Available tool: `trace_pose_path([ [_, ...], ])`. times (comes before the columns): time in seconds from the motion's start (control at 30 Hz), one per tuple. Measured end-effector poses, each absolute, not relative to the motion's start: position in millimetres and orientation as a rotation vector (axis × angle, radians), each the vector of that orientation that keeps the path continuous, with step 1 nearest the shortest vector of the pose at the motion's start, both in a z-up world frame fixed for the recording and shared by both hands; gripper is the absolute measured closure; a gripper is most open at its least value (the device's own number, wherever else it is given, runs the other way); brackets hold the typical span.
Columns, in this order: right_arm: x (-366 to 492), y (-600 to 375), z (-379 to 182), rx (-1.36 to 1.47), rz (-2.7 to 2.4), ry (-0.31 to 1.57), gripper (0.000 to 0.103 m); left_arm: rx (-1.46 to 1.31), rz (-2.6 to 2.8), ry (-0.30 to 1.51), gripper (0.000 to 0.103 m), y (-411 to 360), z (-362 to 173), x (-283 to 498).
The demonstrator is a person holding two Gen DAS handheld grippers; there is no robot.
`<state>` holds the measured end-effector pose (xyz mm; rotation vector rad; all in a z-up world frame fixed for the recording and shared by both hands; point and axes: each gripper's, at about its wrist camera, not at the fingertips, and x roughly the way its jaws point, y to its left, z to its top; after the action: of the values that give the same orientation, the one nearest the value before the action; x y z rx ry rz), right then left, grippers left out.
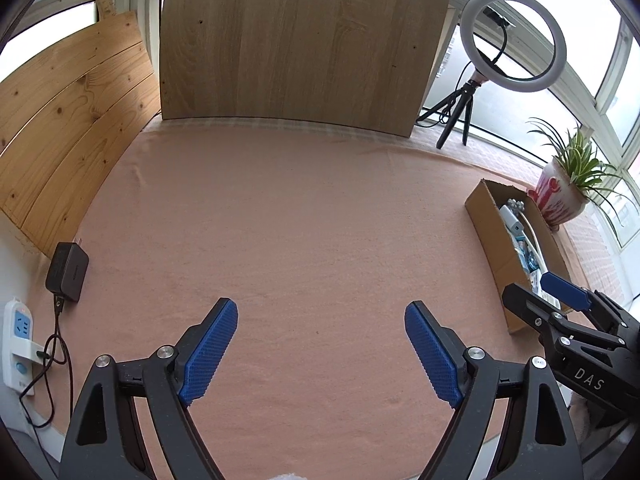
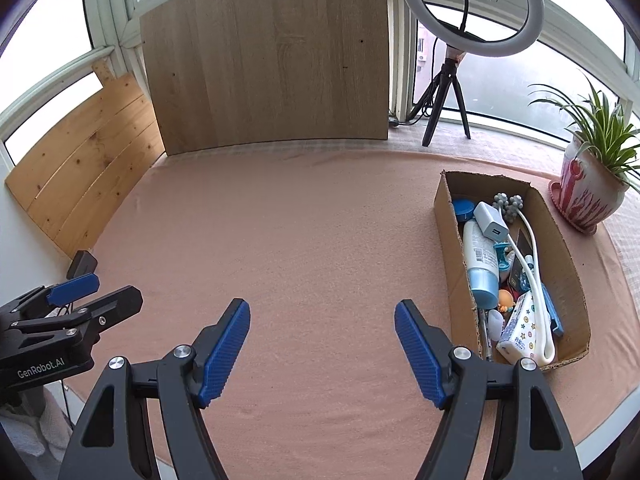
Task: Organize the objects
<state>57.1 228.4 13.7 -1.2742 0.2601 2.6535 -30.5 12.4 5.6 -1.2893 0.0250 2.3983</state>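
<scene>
A long cardboard box [image 2: 564, 264] stands on the pink cloth at the right; it also shows in the left wrist view [image 1: 486, 224]. It holds several items: a white and blue tube [image 2: 478, 260], a white charger [image 2: 491, 220], a blue lid [image 2: 463, 208], a tissue pack [image 2: 520, 330], a white cable [image 2: 534, 276]. My left gripper [image 1: 321, 340] is open and empty over the bare cloth. My right gripper [image 2: 322, 340] is open and empty, left of the box. Each gripper shows in the other's view: the right one [image 1: 560, 300], the left one [image 2: 80, 292].
A black power adapter [image 1: 67, 272] and a white power strip [image 1: 18, 344] lie at the table's left edge. Wooden boards [image 1: 304, 40] stand at the back and left. A ring light on a tripod [image 2: 472, 8] and a potted plant [image 2: 588, 188] stand at the back right.
</scene>
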Motion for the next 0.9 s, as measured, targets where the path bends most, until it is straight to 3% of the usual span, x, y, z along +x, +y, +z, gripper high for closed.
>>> trace_pose_path([
  [0.9,40,206,4,-1.274,2.641,0.251,0.031,-1.279,2.423,0.027,0.014,-5,2,-49],
])
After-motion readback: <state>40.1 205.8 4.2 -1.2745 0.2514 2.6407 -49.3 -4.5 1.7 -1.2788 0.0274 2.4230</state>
